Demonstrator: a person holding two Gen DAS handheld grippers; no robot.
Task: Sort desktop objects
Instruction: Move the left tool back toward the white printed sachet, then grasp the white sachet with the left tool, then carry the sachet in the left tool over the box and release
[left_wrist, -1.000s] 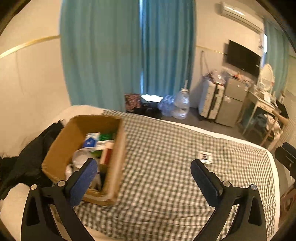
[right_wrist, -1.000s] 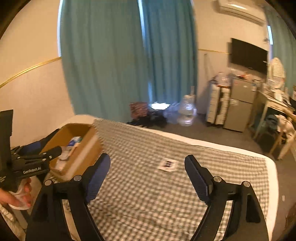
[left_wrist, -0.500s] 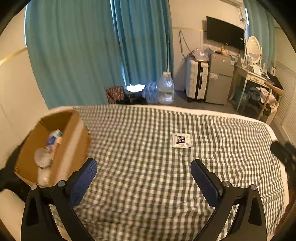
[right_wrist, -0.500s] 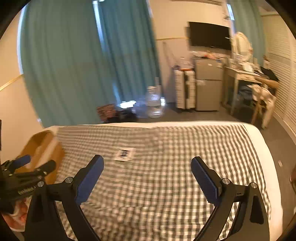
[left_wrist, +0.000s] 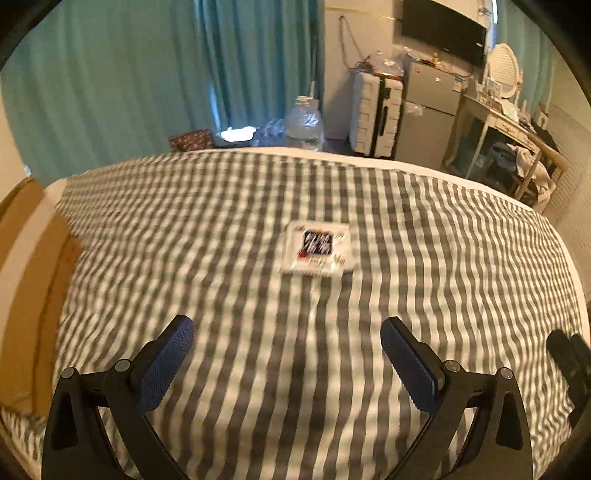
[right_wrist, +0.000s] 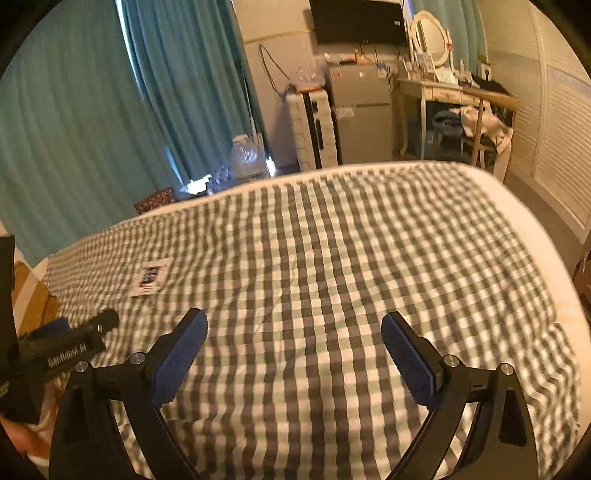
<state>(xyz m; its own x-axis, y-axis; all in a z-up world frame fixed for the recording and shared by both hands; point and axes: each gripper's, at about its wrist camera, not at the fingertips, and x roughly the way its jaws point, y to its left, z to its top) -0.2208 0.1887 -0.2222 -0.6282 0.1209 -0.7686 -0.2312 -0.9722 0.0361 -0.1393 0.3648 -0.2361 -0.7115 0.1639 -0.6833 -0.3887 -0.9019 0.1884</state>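
1. Swung right since 1 s ago: cardboard box (left_wrist: 26, 280) now only at left edge of left view, packet nearer centre.
2. Left tongs (left_wrist: 288, 363) spread wide, holding nothing; right tongs (right_wrist: 293, 352) likewise.
3. Packet (left_wrist: 318, 248) flat on checked bed cover (left_wrist: 443, 258), ahead of left tongs, apart.
4. Beyond bed: water jug (left_wrist: 304, 123), suitcase (left_wrist: 375, 112), fridge (left_wrist: 428, 114).
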